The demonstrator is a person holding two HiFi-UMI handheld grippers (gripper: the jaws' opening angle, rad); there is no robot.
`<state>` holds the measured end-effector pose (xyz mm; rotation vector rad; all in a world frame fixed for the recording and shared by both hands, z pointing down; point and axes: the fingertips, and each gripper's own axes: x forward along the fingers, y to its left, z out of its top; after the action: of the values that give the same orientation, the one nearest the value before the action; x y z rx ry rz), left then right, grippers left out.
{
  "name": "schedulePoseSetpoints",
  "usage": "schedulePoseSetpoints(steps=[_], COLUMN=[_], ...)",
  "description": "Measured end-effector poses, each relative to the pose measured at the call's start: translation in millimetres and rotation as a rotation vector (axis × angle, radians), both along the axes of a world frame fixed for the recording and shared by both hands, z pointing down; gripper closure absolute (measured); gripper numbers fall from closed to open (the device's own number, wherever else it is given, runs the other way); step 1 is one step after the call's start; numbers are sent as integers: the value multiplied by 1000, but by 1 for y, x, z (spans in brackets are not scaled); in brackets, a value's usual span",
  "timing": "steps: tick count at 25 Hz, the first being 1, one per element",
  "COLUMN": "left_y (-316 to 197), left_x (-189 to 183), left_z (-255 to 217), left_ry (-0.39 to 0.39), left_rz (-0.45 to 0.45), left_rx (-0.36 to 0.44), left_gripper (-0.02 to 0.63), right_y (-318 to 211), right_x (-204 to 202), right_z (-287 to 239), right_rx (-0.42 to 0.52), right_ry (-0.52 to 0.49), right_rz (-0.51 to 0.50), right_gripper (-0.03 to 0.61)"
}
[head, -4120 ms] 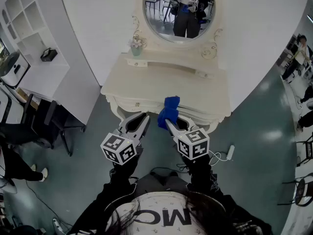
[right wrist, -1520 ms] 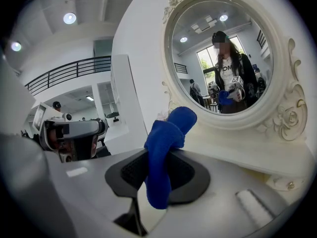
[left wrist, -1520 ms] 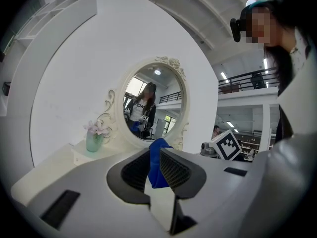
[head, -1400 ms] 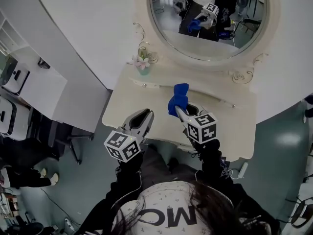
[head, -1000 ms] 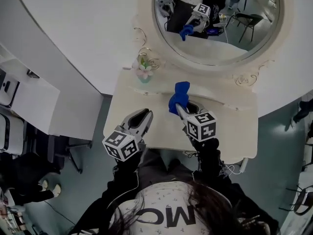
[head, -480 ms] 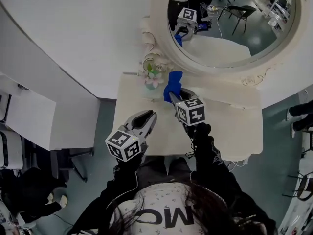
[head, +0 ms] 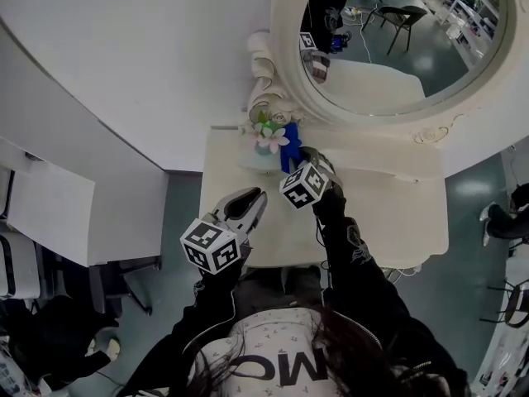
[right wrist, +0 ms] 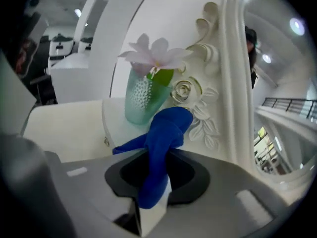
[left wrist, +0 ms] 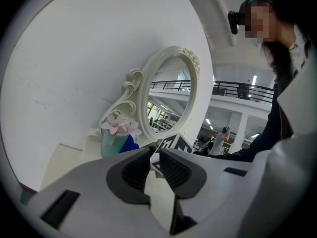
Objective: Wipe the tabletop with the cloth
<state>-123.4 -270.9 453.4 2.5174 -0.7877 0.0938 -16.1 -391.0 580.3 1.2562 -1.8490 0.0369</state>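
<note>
A blue cloth (head: 289,136) hangs bunched from my right gripper (head: 296,160), which is shut on it. In the right gripper view the cloth (right wrist: 166,128) sticks up out of the jaws of the right gripper (right wrist: 157,165), close to a green vase (right wrist: 142,97) of pink flowers. It hovers at the back left of the cream tabletop (head: 388,213), by the mirror frame. My left gripper (head: 252,198) hangs over the table's front left edge. Its jaws (left wrist: 154,155) stand almost together with nothing between them. I cannot tell whether the cloth touches the tabletop.
The vase of flowers (head: 266,137) stands on a raised shelf at the back left. A big oval mirror (head: 388,31) with a carved cream frame (right wrist: 233,83) rises behind the table. A white wall is on the left, and grey-green floor lies round the table.
My right gripper has carried the cloth left and toward the back, up to the vase. The left gripper has held its place near the front edge.
</note>
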Motion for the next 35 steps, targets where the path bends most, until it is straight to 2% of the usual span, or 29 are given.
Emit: schedulePoseSetpoints(steps=[2, 4, 12, 20, 26, 35], left_y=[0, -1, 4, 10, 19, 42], left_x=[2, 5, 19, 49, 91, 185], left_z=[-1, -1, -5, -6, -8, -17], left_ry=[4, 9, 24, 14, 2, -18], left_rz=[15, 31, 83, 110, 112, 151], left_rx=[0, 3, 15, 23, 23, 37], left_gripper=[568, 568, 568, 568, 568, 568], right_y=[0, 1, 6, 18, 32, 55], right_x=[2, 9, 59, 124, 183, 294], right_z=[2, 3, 5, 7, 8, 7], right_rx=[29, 37, 6, -12, -29, -30], right_ry=[90, 114, 91, 98, 103, 89], right_rz=[-21, -5, 111, 188, 214, 260], right_gripper=[482, 483, 485, 485, 486, 486])
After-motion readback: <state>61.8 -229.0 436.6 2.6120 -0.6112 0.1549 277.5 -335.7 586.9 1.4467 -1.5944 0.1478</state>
